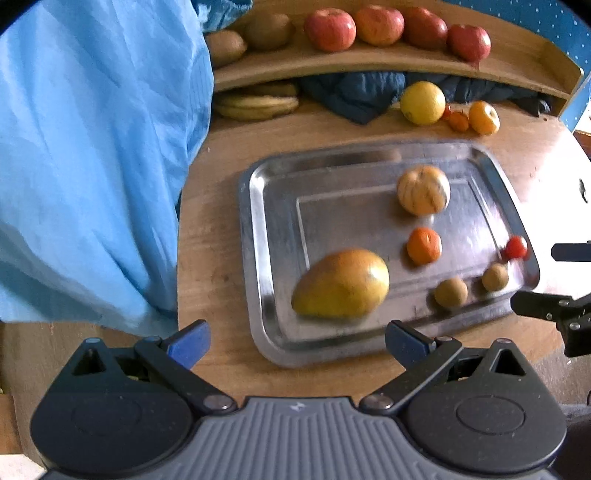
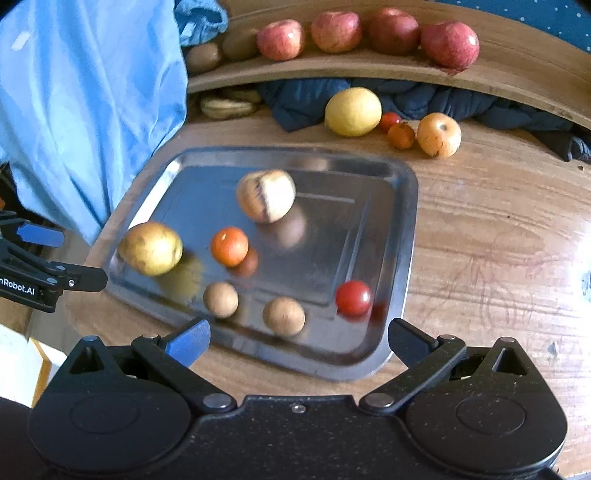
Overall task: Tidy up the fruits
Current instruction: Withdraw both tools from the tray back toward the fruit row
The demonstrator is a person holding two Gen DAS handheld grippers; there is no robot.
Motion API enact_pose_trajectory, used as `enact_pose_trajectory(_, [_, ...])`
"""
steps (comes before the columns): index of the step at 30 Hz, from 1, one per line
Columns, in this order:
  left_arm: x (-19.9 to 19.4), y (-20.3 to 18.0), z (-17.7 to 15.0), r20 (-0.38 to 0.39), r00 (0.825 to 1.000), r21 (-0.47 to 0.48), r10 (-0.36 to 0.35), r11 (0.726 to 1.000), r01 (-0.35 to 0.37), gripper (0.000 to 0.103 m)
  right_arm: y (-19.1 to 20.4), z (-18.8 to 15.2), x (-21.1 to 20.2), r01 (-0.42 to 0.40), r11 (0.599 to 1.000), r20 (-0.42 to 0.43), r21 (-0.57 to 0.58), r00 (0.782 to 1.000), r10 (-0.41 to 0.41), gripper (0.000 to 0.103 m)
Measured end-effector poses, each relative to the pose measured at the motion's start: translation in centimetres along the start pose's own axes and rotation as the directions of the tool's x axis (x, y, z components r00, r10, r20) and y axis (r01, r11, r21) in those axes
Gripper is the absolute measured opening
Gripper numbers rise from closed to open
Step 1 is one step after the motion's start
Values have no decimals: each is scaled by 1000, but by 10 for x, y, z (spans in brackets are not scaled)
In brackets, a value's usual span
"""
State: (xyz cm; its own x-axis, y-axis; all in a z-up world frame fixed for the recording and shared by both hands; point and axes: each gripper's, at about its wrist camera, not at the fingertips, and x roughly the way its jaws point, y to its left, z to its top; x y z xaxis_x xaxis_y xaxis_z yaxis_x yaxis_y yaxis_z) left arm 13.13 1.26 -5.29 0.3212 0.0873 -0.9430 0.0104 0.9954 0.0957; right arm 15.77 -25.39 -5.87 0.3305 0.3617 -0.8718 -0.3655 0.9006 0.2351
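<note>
Hovering over the near edge of the steel tray (image 1: pixel 258 236), both grippers spread wide and empty: left gripper (image 1: pixel 297 343) with jaws parted at the tray's near-left corner, right gripper (image 2: pixel 297 341) likewise parted at the tray's near-right edge. Lying on the tray, six loose fruits: mango (image 1: pixel 341 284) at the near-left, small orange (image 1: pixel 424 245) toward the middle, striped round fruit (image 1: pixel 423 189) toward the far side, two brown kiwis (image 2: pixel 283 316) along the near edge, cherry tomato (image 2: pixel 354 297) by the near-right rim. Beyond the tray's far edge, already grouped on the wooden table (image 2: pixel 498 240): a lemon (image 2: pixel 352 111) and smaller orange fruits; above them, a shelf (image 1: pixel 369 61) with a row of apples (image 1: pixel 330 28). Directly ahead of the left gripper and nearest to it: the mango, long axis slanting from near-left to far-right across the tray, so roughly crosswise to the fingers' line of approach, which probably favours a pinch across its narrow width after a slight wrist turn. Nearest the right gripper: the closer kiwi and the tomato, just ahead of its fingers. Somewhat blurred in both views, so exact contact between fruits and tray rim hard to judge. Sorting apparently only partly done, with the tray not yet emptied.
</note>
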Motion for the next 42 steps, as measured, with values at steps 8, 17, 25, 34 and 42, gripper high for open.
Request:
enact_pose_trajectory(8, [6,-1,30,42,999,29,-15,999,14,102,-6,14,-2,34,999,69,21,997,-36,102])
enact_pose_trajectory(17, [11,-12,67,88,996,116,-28,993,18,102,-15,28,-7,91,995,154,38,983,-96,102])
enact_pose_trajectory(25, [20,-21,93,108,992,130,-57,991,43,102,-27,34,-2,117,989,159,87,979,-130,102])
enact_pose_trajectory(34, [31,-34,111,137,987,128,-83,990,65,102,-37,39,3,140,981,147,137,976,-159,102])
enact_pose_trajectory(42, [39,-43,129,142,982,138,-123,985,104,102,-43,44,10,164,971,129,172,974,-187,102])
